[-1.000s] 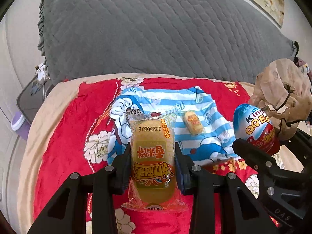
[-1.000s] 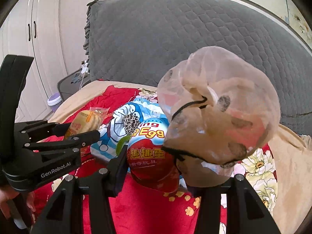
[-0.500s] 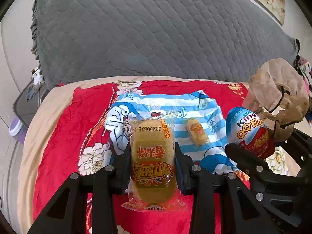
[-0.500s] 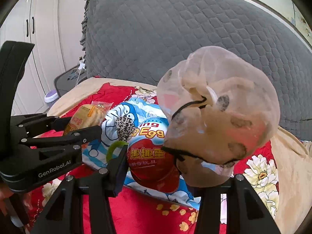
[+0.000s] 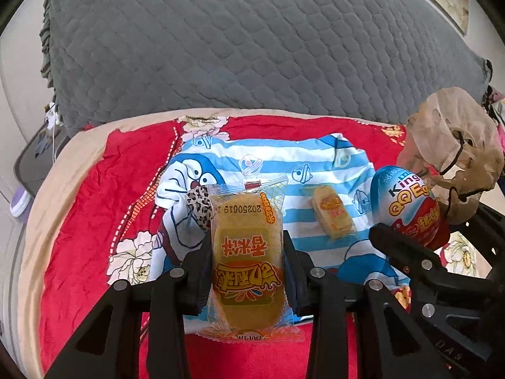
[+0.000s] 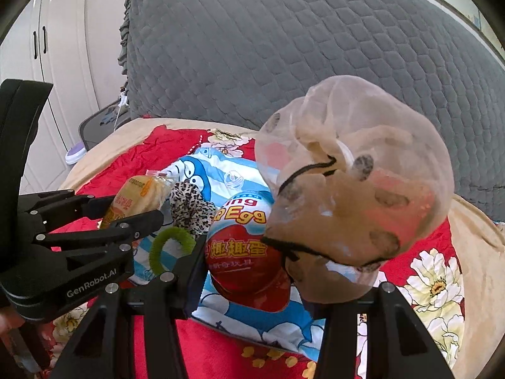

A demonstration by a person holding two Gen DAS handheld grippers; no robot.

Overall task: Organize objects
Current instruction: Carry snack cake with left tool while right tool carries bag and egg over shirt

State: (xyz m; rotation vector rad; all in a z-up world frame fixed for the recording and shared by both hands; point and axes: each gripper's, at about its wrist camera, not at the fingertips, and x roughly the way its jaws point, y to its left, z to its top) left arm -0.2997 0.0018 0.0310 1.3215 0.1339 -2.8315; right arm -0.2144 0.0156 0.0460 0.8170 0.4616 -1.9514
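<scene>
My left gripper (image 5: 246,268) is shut on a yellow snack packet (image 5: 246,265), held above the blue-striped cartoon cloth (image 5: 284,164). The packet also shows in the right wrist view (image 6: 135,197). My right gripper (image 6: 255,271) is shut on a red and blue toy egg (image 6: 246,249) together with a beige drawstring pouch (image 6: 356,189). The egg (image 5: 410,205) and pouch (image 5: 451,145) show at the right of the left wrist view. A second small yellow snack (image 5: 333,216) lies on the cloth. A leopard-print scrunchie (image 6: 189,205) and a green hair tie (image 6: 170,246) lie on the cloth too.
The cloth lies on a red floral blanket (image 5: 120,170) on a bed. A large grey quilted headboard (image 5: 246,41) stands behind it. White wardrobe doors (image 6: 41,47) stand at the left, with a dark stool (image 6: 101,123) beside the bed.
Both grippers have moved forward over the striped cloth, keeping hold of their objects. The small snack and the scrunchie now appear closer.
</scene>
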